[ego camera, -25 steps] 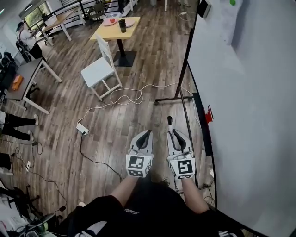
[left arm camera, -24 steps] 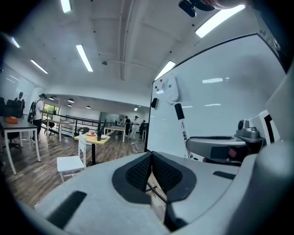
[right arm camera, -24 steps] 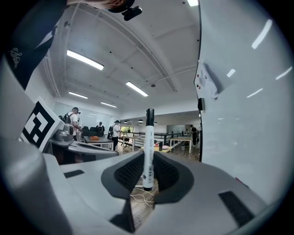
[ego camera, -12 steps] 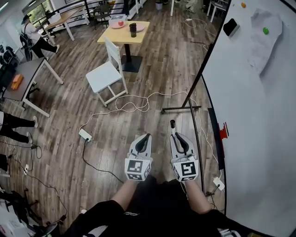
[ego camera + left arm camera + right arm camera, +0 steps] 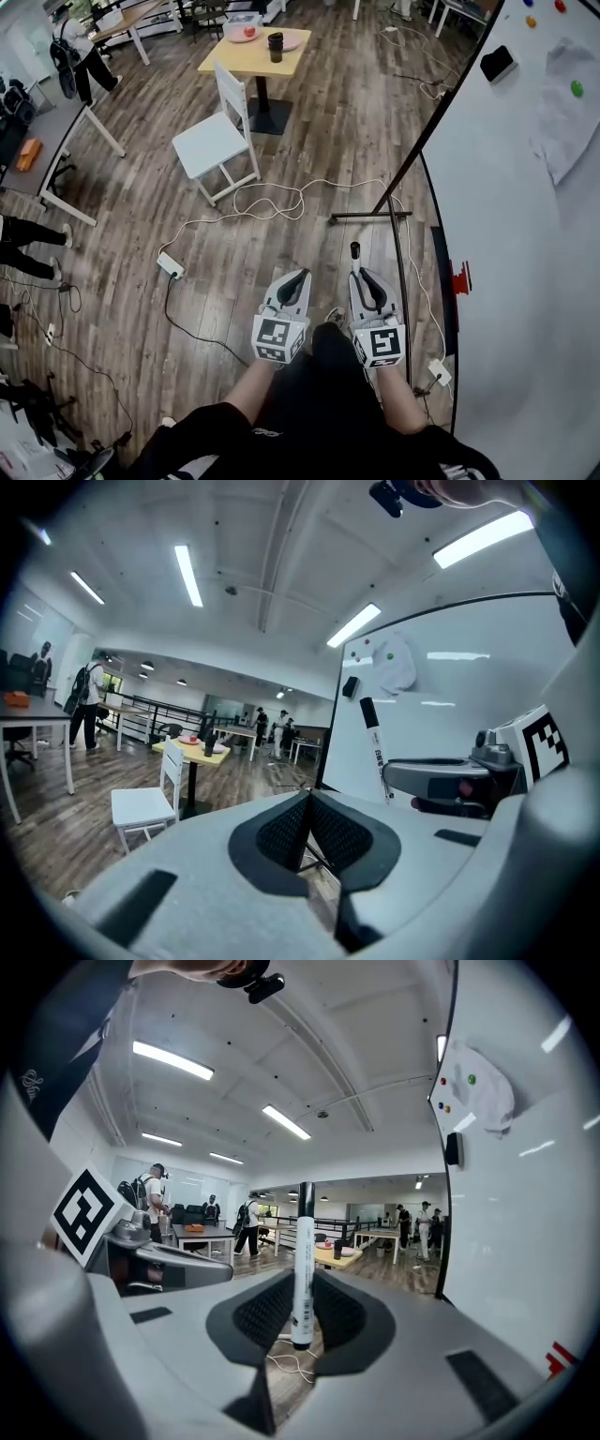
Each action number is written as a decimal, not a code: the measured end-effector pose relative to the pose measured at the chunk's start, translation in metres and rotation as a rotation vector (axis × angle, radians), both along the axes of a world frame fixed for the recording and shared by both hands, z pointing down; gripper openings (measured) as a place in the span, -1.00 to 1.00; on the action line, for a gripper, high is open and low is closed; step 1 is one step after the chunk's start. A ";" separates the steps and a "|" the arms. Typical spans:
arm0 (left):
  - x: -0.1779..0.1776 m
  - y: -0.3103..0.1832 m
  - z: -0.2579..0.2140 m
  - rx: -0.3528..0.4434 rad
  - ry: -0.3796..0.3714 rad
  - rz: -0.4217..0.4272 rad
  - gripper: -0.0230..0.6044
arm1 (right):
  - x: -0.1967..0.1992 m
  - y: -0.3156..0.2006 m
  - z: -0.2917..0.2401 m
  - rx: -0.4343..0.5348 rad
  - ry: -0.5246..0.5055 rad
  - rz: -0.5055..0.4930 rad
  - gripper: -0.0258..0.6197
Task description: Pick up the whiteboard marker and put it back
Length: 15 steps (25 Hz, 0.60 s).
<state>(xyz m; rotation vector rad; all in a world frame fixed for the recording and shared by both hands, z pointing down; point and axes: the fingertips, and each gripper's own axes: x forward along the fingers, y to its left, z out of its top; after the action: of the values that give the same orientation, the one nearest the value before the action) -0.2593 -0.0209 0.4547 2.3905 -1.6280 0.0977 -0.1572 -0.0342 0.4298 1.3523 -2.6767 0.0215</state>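
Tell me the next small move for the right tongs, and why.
Probably swing the right tongs rightward toward the tray of the whiteboard: they grip the whiteboard marker upright, and the tray lies off to their right, not yet reached.

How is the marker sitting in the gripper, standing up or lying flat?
Standing up. In the right gripper view the whiteboard marker rises straight between the closed pads of the right gripper, black end on top.

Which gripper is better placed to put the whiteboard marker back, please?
Right: the right gripper grips the whiteboard marker upright and is beside the whiteboard; the left gripper is shut and empty.
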 end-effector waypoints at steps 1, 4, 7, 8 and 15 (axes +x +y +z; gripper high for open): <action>0.001 -0.009 0.001 -0.005 -0.006 0.004 -0.90 | 0.001 -0.011 0.001 -0.002 -0.007 0.002 -0.74; 0.007 -0.042 0.001 -0.022 -0.021 0.014 -0.90 | 0.007 -0.047 0.001 -0.007 -0.033 0.006 -0.74; 0.024 -0.081 -0.005 -0.017 -0.038 0.042 -0.90 | 0.019 -0.082 -0.005 0.007 -0.046 0.004 -0.74; 0.031 -0.096 -0.008 -0.009 -0.044 0.052 -0.90 | 0.025 -0.093 -0.007 0.016 -0.048 0.004 -0.74; 0.090 -0.169 -0.004 -0.011 -0.101 0.131 -0.90 | 0.077 -0.161 0.001 0.014 -0.081 0.050 -0.74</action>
<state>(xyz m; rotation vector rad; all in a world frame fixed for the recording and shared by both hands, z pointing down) -0.1691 -0.1899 0.4503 2.5195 -1.5068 0.2544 -0.0799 -0.1949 0.4312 1.4529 -2.7125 0.0643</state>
